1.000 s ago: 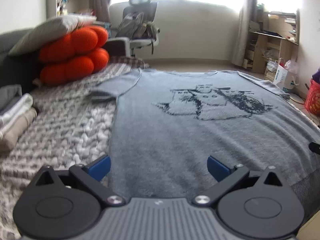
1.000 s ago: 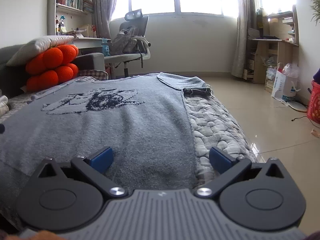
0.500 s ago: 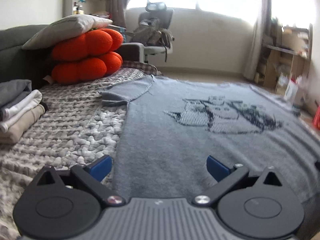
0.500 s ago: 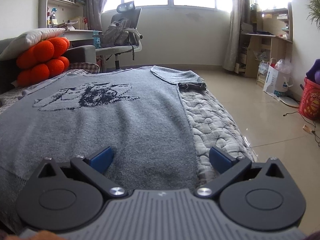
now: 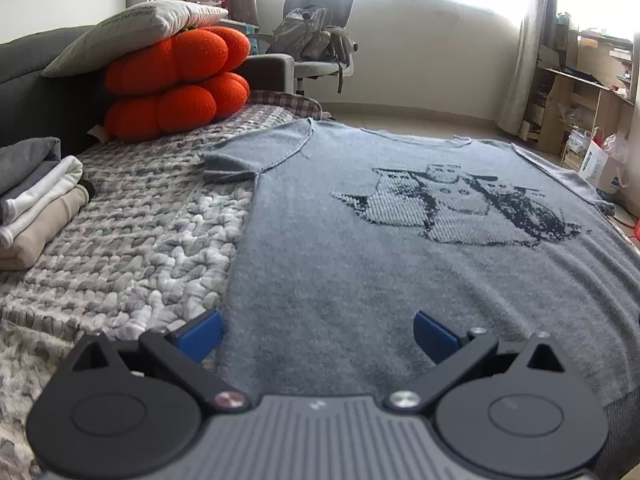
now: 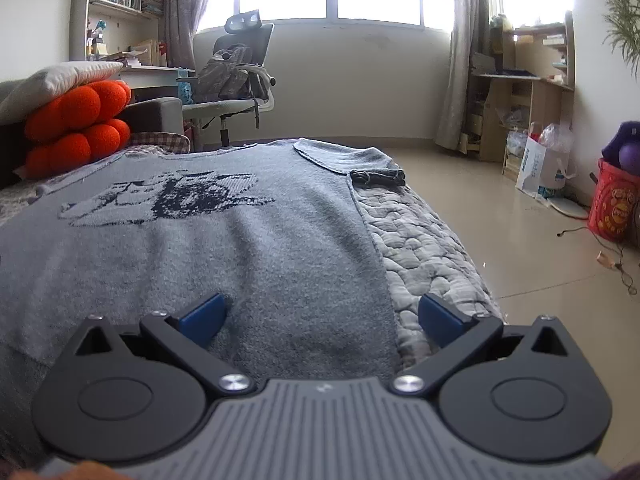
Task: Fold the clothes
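the grey sweater lies flat on the bed; left gripper and right gripper are wide open, holding nothing, over its near hem.

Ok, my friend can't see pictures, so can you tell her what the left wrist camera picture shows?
A grey sweater with a dark knitted picture on its chest lies spread flat on a bumpy grey bed cover, and the left gripper is open at its bottom left corner. Folded clothes and orange cushions sit to the left.
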Demonstrator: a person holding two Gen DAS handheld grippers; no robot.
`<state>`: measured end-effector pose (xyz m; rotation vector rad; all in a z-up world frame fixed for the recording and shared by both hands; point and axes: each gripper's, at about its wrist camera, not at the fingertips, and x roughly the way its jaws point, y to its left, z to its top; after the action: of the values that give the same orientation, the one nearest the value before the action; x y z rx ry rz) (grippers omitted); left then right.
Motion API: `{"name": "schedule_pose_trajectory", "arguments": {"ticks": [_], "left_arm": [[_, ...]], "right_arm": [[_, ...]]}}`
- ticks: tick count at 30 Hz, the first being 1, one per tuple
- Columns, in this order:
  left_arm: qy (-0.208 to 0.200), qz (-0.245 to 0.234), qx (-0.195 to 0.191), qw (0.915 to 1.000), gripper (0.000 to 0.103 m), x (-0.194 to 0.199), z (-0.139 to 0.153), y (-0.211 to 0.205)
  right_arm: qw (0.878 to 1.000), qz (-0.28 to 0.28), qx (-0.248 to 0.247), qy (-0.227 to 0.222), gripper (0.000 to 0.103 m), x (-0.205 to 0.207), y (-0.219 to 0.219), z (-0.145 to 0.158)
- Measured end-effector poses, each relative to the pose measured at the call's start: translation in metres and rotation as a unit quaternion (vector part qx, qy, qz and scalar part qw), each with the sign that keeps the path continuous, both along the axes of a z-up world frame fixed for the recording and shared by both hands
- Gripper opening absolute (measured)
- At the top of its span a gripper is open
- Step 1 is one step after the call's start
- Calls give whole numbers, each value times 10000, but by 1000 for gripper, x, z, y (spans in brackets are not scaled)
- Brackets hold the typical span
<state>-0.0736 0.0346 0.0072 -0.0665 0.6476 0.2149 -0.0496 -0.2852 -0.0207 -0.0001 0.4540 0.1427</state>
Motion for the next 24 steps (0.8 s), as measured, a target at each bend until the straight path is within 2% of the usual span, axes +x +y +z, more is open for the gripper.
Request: {"name": "schedule_pose_trajectory", "arguments": {"ticks": [3,5,7,12,17,24], "left_arm": [[-28,-33,8,10000,100,-1,0,1],[-55,-46,37,10000,91,-3,0,2],[-66,-17,77,9999,88,-4,0,3],[-85,-58,166,9998,87,-5,0,0],[-88,-92,238,9996,87,-4,-1,-3],[-322,-89,320,9989,87,-15,0,-4]], "right_arm": [[10000,22,52,31,102,0,-2,3],[9999,-15,118,41,97,0,-5,4],[9998,-44,167,42,93,0,-8,5],[9999,-1,131,68,86,1,-9,7],[10000,20,63,71,71,1,-7,9],[9999,44,111,38,63,-3,-8,12]]}}
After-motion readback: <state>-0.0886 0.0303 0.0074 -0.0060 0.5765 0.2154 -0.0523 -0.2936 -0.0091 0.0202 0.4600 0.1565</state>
